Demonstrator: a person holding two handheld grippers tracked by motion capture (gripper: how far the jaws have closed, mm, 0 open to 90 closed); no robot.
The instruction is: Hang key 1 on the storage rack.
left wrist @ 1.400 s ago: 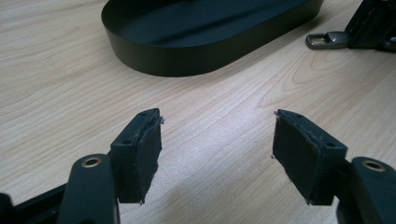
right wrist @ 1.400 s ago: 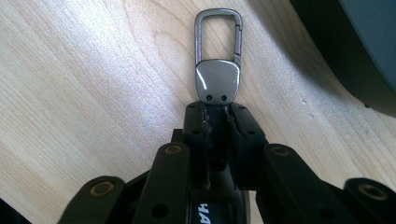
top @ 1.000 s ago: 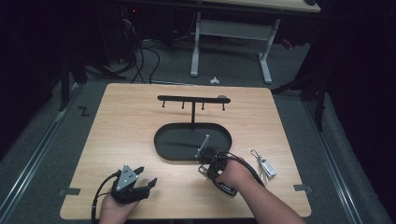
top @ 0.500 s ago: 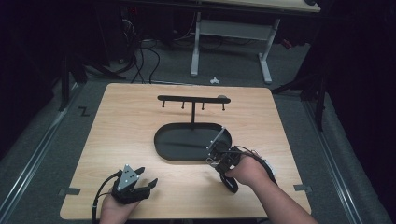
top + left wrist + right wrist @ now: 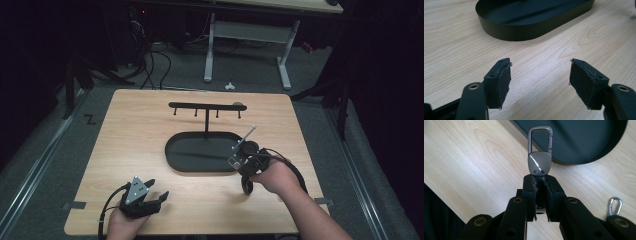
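I see the grey metal carabiner key clip clamped by its lower end between the pads of my right gripper, its snap loop standing out beyond the jaw tips over the pale wooden table, right beside the rim of the black oval metal tray; in the high view my right gripper hangs at the tray's right end, with the person's hand behind it. A second small silver carabiner lies on the table, apart from the clip I hold. Behind the tray stands the black hook rack, a bar with short pegs on a thin post. My left gripper sits low at the table's near left corner, jaws spread wide with bare wood between them, the tray's wall ahead of it
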